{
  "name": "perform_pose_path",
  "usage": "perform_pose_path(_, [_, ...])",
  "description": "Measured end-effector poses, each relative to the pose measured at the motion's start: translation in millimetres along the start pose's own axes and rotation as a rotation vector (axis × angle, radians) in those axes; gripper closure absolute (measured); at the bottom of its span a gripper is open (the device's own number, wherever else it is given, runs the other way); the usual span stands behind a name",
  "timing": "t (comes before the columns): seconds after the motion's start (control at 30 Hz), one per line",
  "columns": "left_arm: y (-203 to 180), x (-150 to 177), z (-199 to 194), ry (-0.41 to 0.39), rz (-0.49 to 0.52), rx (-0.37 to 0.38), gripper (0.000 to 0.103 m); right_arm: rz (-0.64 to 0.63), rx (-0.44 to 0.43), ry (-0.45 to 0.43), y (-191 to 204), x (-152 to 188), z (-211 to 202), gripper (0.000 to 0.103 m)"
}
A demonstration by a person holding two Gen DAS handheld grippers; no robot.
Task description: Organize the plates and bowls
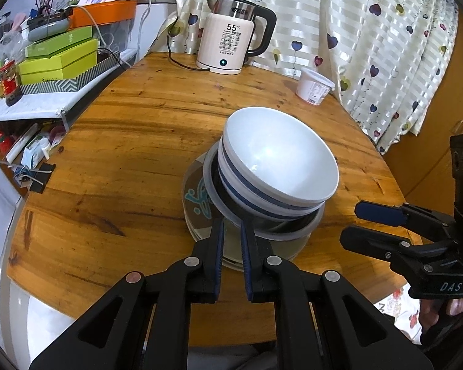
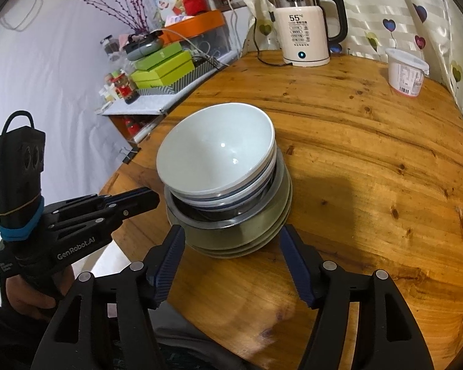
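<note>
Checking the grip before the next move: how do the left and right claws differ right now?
The left claw has its fingers nearly together at the metal bowl's rim; whether they pinch it is unclear. The right claw is spread wide, its fingers flanking the plate stack, seemingly without contact. Both are black with blue pads and aim at the same pile.

Your left gripper is matte black with ribbed blue finger pads and round silver pivot screws, and its body reads "GenRobot.AI" in white. Your right gripper matches it, marked "DAS". A blue band wraps the left handle, and your bare hand shows below it.
</note>
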State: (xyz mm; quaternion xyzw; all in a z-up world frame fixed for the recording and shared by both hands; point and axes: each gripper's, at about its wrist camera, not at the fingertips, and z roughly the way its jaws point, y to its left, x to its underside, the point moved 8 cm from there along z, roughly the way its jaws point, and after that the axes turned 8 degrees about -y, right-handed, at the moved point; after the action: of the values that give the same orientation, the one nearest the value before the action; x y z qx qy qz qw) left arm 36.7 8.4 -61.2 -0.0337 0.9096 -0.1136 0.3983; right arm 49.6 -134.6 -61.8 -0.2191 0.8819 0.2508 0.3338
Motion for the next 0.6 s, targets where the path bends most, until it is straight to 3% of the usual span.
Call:
perform_pose_path(0.3, [1.9, 0.7, 1.5, -0.004, -0.020, 0.001, 0.092, -0.011, 0.009, -0.003, -0.2, -0.7, 1.1, 0.038])
perform_pose_path(0.6, [10.0, 4.6, 5.8, 0.016, -0.031, -0.043, 0.092, -0.013, 0.006, 0.002, 1.1, 0.2, 2.1, 0.038])
